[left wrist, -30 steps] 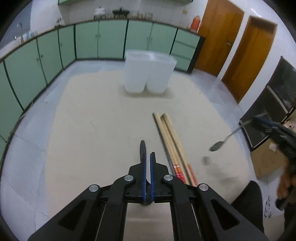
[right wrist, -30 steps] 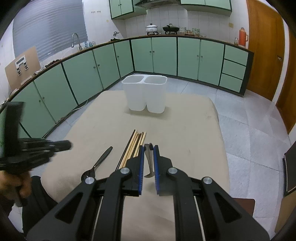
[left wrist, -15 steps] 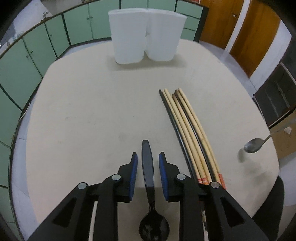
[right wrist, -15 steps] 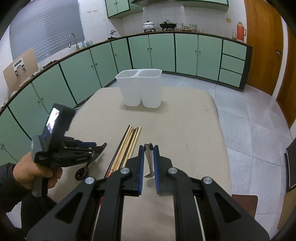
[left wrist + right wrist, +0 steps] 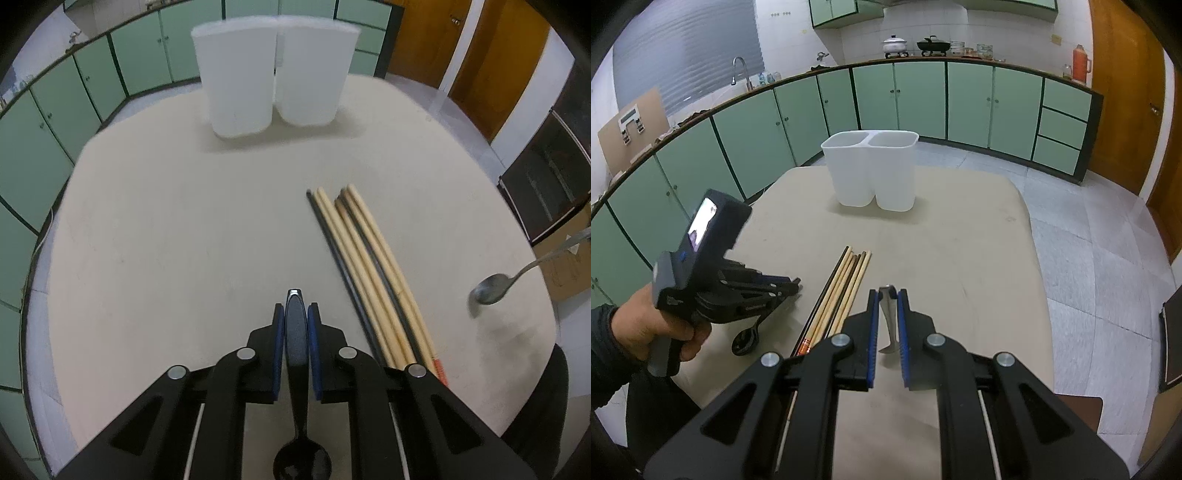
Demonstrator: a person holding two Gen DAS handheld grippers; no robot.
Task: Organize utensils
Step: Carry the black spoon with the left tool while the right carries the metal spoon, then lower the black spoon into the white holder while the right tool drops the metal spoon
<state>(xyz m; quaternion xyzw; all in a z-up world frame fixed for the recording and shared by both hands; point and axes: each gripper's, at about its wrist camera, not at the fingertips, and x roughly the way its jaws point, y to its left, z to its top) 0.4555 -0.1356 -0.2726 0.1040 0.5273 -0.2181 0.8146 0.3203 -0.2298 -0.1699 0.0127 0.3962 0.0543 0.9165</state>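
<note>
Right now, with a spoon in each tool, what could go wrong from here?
The left tool is closing on the black spoon's handle end, bowl trailing behind, so it may pivot or slip when lifted. The right tool pinches the metal spoon at its handle, bowl hanging off the table edge; a slip could drop it.

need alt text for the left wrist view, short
The left gripper is closing on a black spoon's handle on a beige table. Chopsticks lie to its right, a white two-cup holder stands beyond.
</note>
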